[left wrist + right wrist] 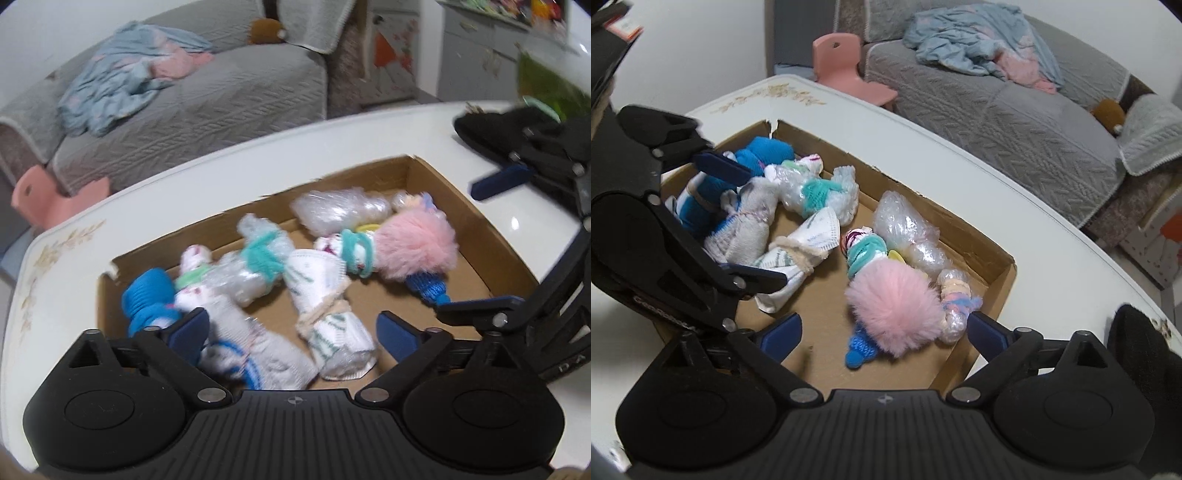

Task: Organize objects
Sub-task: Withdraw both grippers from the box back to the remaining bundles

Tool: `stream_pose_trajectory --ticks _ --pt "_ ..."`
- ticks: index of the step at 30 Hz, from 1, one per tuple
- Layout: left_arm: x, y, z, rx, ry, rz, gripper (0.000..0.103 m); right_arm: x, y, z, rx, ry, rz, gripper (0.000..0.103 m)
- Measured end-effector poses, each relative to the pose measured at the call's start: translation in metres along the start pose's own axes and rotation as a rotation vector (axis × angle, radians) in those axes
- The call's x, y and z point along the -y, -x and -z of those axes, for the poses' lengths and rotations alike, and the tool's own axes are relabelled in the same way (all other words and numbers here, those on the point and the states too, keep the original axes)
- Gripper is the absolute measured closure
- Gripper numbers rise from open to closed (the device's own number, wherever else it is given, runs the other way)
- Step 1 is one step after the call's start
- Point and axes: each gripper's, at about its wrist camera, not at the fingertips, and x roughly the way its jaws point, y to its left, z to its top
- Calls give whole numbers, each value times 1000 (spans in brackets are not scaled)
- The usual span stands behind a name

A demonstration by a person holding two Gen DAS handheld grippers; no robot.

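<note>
Left wrist view looks down over a shallow cardboard box [461, 206] resting on a white table [221, 162] with a faded floral print at one corner. The left gripper [291, 332] hovers above the near edge of the box with its blue-padded fingers [192, 328] spread apart, holding nothing; a grey rolled sock with blue trim [255, 354] lies below and between them. Inside the box lie several bundled items: a blue rolled sock [147, 295] in the near left corner, a clear plastic bundle tied with a teal band [255, 262], a white patterned bundle tied with beige cord [325, 306], a fluffy pink pom-pom [417, 247] with a blue knitted piece [428, 288] touching it, and a clear plastic roll [343, 210] by the far wall. Right wrist view shows the right gripper [886, 332] over the opposite side of the box, its fingers also wide open and empty, with the pink pom-pom just beneath them. The left gripper appears there at the left edge above the blue sock. Beyond the table stand a grey quilted sofa [1015, 122] with a crumpled blue and pink blanket [982, 40] on it, and a small pink chair [849, 70].
</note>
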Motion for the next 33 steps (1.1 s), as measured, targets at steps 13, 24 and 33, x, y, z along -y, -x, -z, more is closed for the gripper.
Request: stream_pose_trajectory --ticks 13,24,33 --pt "-34 58 39 79 214 -50 1 -33 24 9 53 -94 14 1" --pt "-35 86 81 108 250 -54 1 -57 47 27 116 -173 -4 1" --pt "-31 106 129 135 263 -32 1 -75 71 61 167 -189 -14 1"
